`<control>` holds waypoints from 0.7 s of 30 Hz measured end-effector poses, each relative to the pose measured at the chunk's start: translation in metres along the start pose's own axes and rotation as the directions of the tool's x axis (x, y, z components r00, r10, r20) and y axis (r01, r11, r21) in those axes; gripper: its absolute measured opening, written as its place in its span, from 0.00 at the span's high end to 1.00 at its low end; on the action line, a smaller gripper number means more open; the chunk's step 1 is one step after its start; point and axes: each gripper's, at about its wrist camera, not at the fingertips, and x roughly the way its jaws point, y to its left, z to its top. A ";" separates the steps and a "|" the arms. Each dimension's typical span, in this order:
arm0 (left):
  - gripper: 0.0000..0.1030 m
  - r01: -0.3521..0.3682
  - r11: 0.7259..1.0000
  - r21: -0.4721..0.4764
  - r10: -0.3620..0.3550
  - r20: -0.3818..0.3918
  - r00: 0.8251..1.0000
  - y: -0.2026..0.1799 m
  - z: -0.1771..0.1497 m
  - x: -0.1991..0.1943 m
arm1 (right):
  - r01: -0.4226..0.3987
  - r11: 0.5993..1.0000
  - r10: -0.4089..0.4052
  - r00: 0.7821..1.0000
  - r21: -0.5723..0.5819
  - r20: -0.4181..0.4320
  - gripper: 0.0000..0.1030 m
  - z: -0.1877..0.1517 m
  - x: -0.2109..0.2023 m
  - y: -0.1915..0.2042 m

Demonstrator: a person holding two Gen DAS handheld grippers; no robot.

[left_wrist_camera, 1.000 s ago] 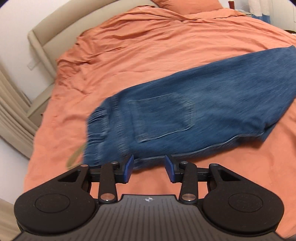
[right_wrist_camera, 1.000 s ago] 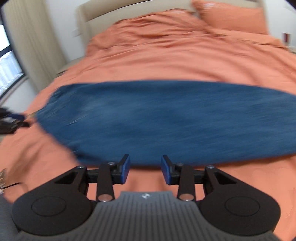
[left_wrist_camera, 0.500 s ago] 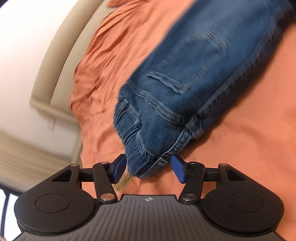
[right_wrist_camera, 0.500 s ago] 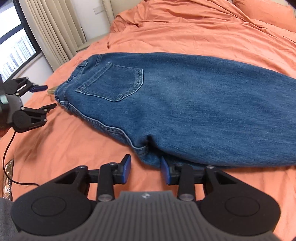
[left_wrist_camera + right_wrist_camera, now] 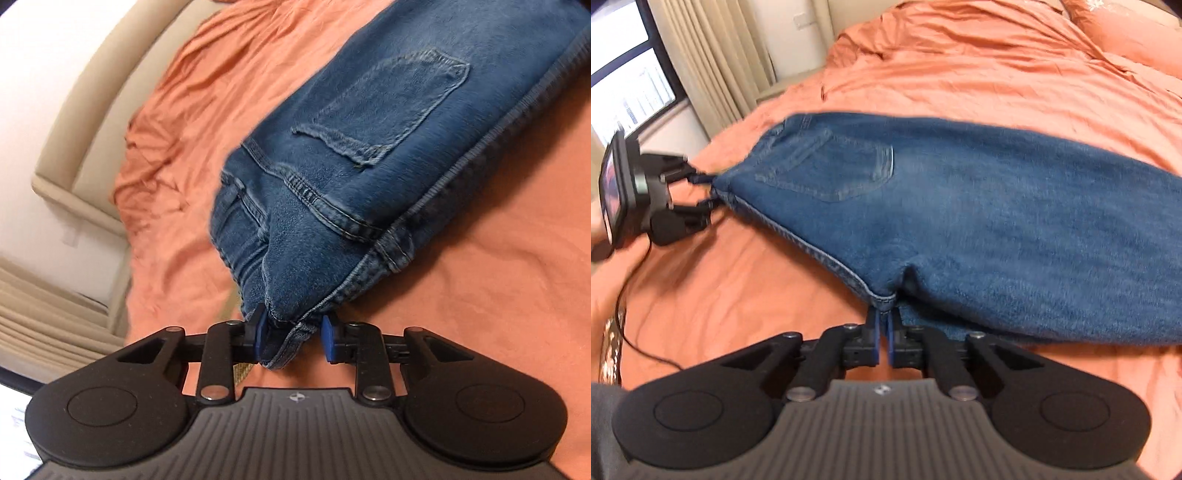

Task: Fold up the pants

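Note:
Blue jeans (image 5: 369,155) lie folded lengthwise on the orange bed, back pocket up. In the left wrist view my left gripper (image 5: 294,334) is open, its jaws on either side of the waistband corner (image 5: 284,350), which pokes between them. In the right wrist view my right gripper (image 5: 884,326) is shut on the crotch corner of the jeans (image 5: 884,301). The jeans (image 5: 960,221) stretch right out of that view. The left gripper (image 5: 701,192) shows there at the waistband end, jaws apart.
The orange duvet (image 5: 979,74) covers the bed (image 5: 517,295) all around the jeans. A beige headboard (image 5: 85,122) and curtains (image 5: 713,66) stand beyond the bed's edge. A black cable (image 5: 631,332) trails from the left gripper across the sheet.
My right gripper has closed on the crotch corner. My left gripper has pushed further onto the waistband corner and its jaws have narrowed around it.

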 end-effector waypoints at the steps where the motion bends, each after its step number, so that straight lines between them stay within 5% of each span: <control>1: 0.69 0.010 1.000 0.005 -0.010 -0.017 1.000 -0.003 -0.001 0.006 | 0.006 1.000 -0.006 1.000 0.006 -0.021 1.00 -0.005 0.007 0.000; 6: 0.68 0.018 1.000 -0.016 -0.019 -0.075 0.997 -0.009 0.004 0.022 | 0.015 0.998 -0.013 0.999 0.060 -0.037 1.00 -0.017 0.022 -0.008; 11: 0.49 0.054 0.993 -0.105 -0.065 -0.110 0.992 0.017 0.010 0.000 | 0.013 0.996 -0.009 0.999 0.090 -0.048 0.99 -0.019 -0.001 -0.014; 14: 0.49 0.085 0.977 -0.196 -0.101 -0.075 0.992 0.033 0.013 -0.031 | 0.028 0.993 -0.031 0.999 0.117 0.020 0.82 -0.025 -0.030 -0.023; 21: 0.50 0.192 0.861 -0.472 -0.190 0.052 0.980 0.047 0.054 -0.096 | 0.102 0.957 -0.139 0.983 0.270 0.119 0.73 -0.032 -0.106 -0.094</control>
